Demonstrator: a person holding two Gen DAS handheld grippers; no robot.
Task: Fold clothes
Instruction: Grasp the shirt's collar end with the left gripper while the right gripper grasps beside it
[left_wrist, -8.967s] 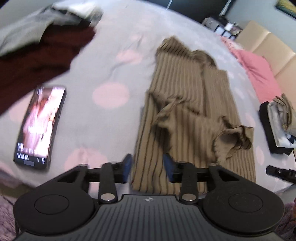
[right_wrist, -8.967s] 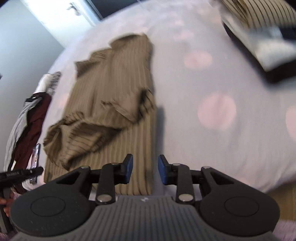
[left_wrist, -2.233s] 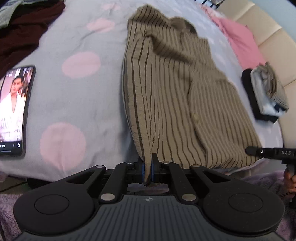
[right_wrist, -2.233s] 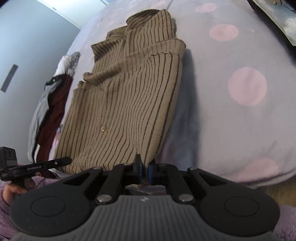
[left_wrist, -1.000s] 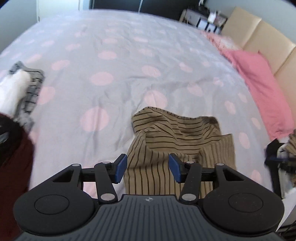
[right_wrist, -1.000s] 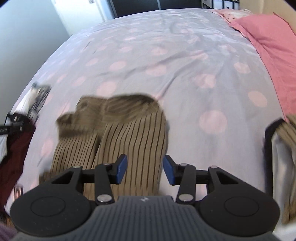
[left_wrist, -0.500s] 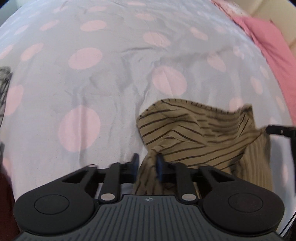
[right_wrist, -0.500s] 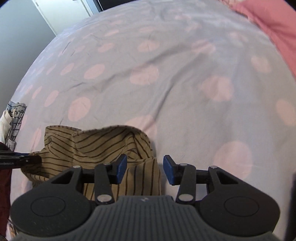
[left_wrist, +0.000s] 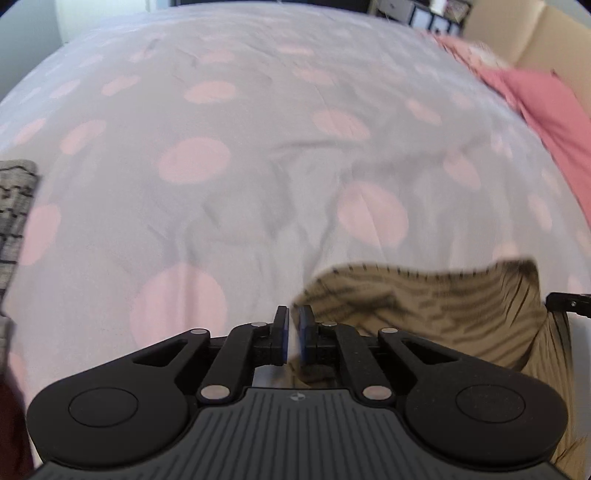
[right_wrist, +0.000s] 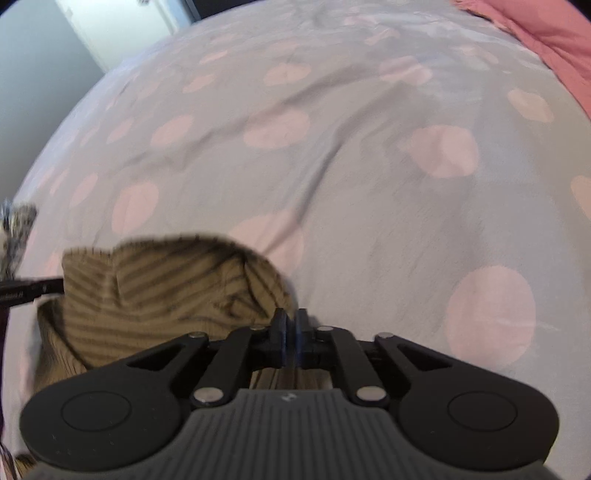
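Looking along my left gripper (left_wrist: 291, 338), I see its blue pads (left_wrist: 282, 336) drawn nearly together with only a thin slit between them; the shirt's (left_wrist: 443, 314) near corner sits right at that slit, but I cannot tell for sure that cloth is pinched there. Along my right gripper (right_wrist: 291, 338) the fingers are pressed together on the shirt (right_wrist: 166, 288), whose tan, dark-striped fabric runs under and between the tips.

Just past the tools, the shirt is bunched and lifted at its upper edge, stretched between the two grippers: it spreads to the right of the left tool and to the left of the right tool. Its folds are blurred. In the left view the other tool's black tip (left_wrist: 569, 302) pokes in at the shirt's far right edge; in the right view a matching black tip (right_wrist: 29, 290) touches the shirt's left edge.

Beyond the shirt lies the bedspread (left_wrist: 258, 147), grey with pink dots and lightly creased. A grey patterned garment (left_wrist: 14, 206) lies at its left margin, well apart from the shirt. Farther back on the right is a pink pillow (left_wrist: 546, 103), and behind it a beige headboard (left_wrist: 546, 33).
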